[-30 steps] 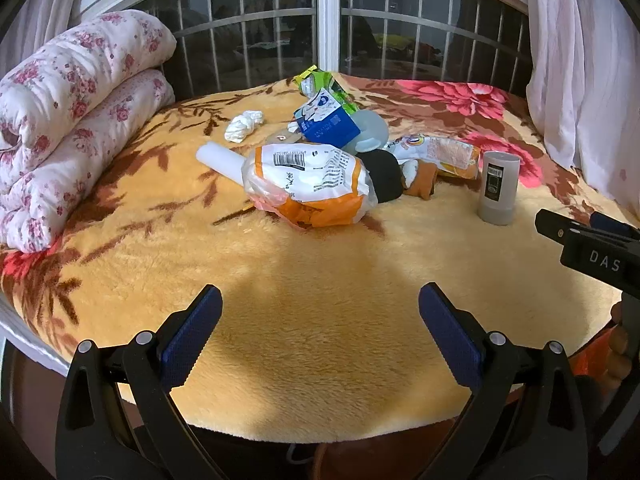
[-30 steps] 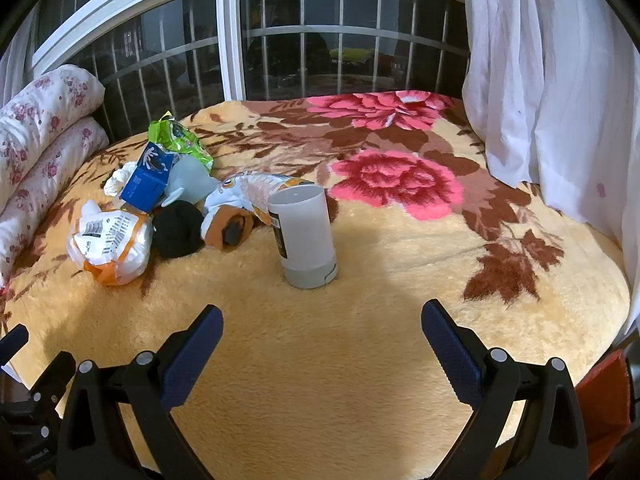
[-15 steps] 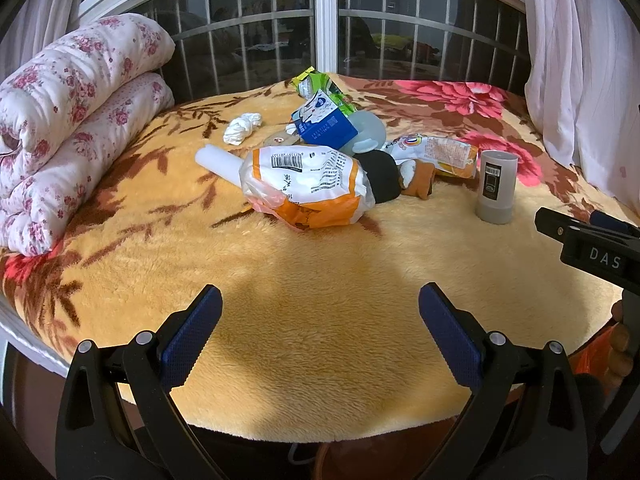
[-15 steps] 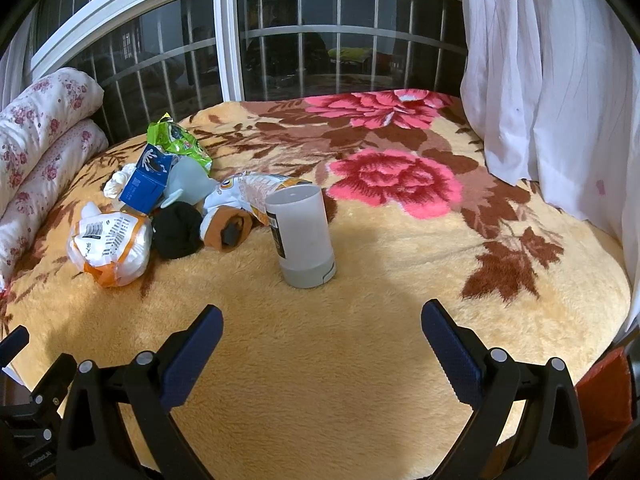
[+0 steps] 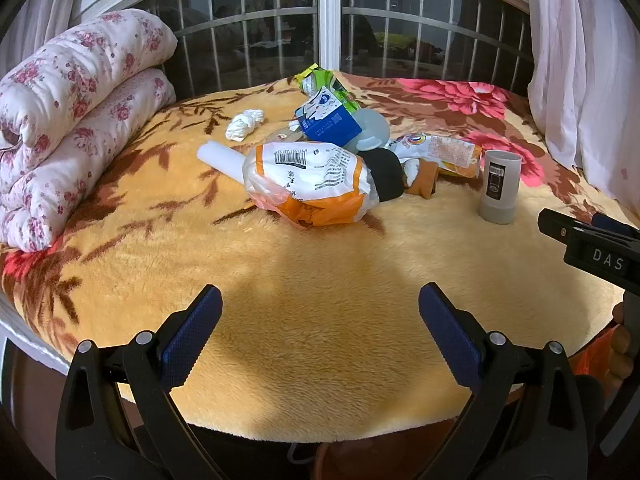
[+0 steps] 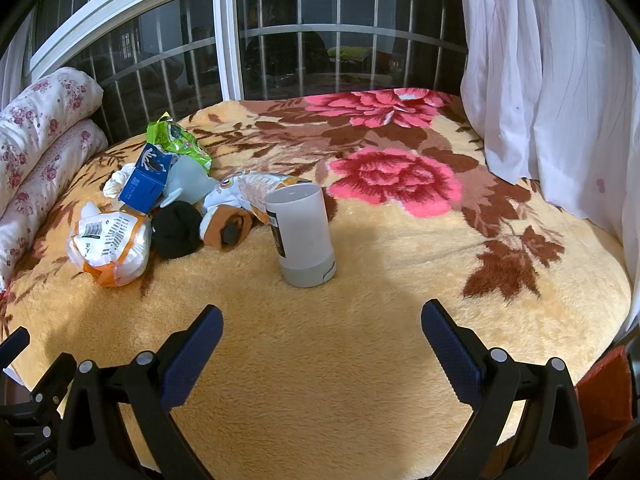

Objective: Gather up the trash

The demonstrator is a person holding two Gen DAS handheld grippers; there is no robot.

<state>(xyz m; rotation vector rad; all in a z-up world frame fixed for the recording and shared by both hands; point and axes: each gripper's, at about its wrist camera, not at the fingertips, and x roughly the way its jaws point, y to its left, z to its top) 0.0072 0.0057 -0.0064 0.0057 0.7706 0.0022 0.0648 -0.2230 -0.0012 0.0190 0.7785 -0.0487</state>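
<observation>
Both grippers are hovering over the near edge of a blanket-covered bed [image 6: 400, 360], the left gripper [image 5: 320, 332] and right gripper [image 6: 322, 344] each with fingers spread and empty. The trash pile [image 5: 312, 184] is lying mid-bed, well apart; a grey cup [image 6: 302, 236] is standing upright nearest the right gripper. Collecting seems not yet begun; next likely calls for reaching forward to the cup.

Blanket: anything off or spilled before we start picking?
No spill visible. Trash lies heaped on the floral blanket: white-orange bag, blue carton tipped over, green wrapper crumpled. Only the grey cylinder container stands upright, apart from the heap. Both tools open, empty.
</observation>
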